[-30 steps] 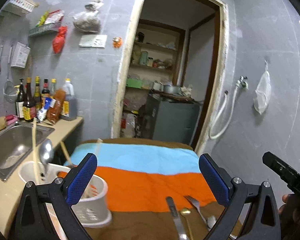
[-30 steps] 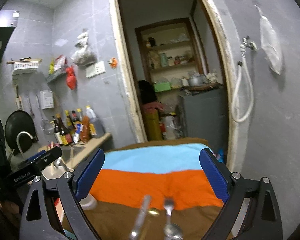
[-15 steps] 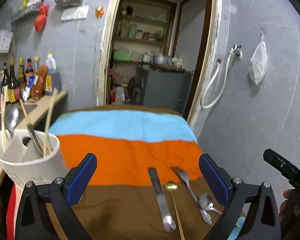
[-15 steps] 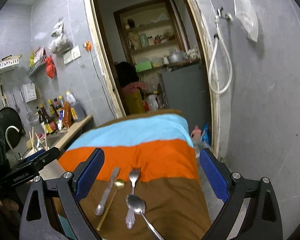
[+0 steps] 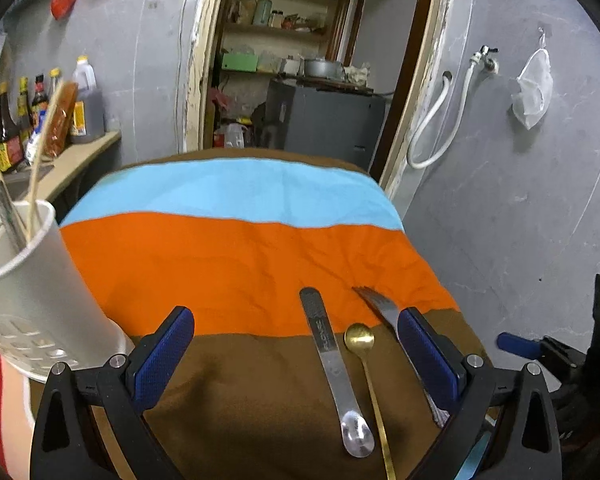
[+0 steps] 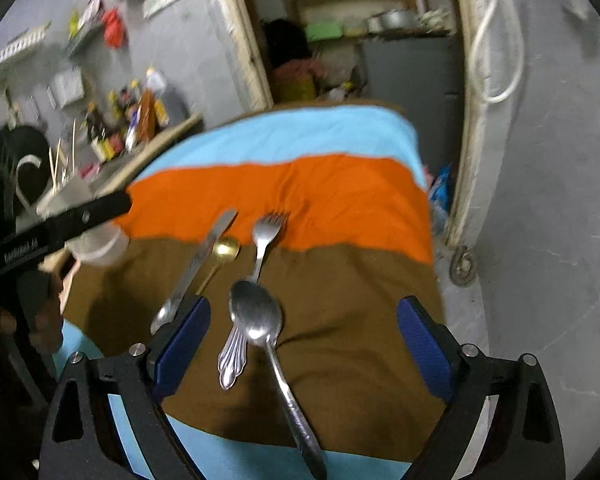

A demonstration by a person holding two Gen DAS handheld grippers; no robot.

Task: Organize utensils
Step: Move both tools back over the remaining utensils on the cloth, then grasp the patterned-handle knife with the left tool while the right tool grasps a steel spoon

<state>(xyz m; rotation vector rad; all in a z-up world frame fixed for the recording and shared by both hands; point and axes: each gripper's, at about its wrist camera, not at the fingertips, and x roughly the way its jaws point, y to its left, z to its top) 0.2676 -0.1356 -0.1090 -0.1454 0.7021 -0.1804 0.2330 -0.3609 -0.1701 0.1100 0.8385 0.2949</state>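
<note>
Striped cloth [image 5: 228,256] in grey-tiled kitchen, cutlery under both spread, empty hand-held grippers: left [image 5: 296,360], right [image 6: 304,340].

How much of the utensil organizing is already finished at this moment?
Done: the white holder already contains chopsticks and other utensils. In hand: nothing; the left claw and right claw are both open and empty above the cloth. Left: the knife, gold spoon, fork and silver spoon lie on the striped cloth.
</note>
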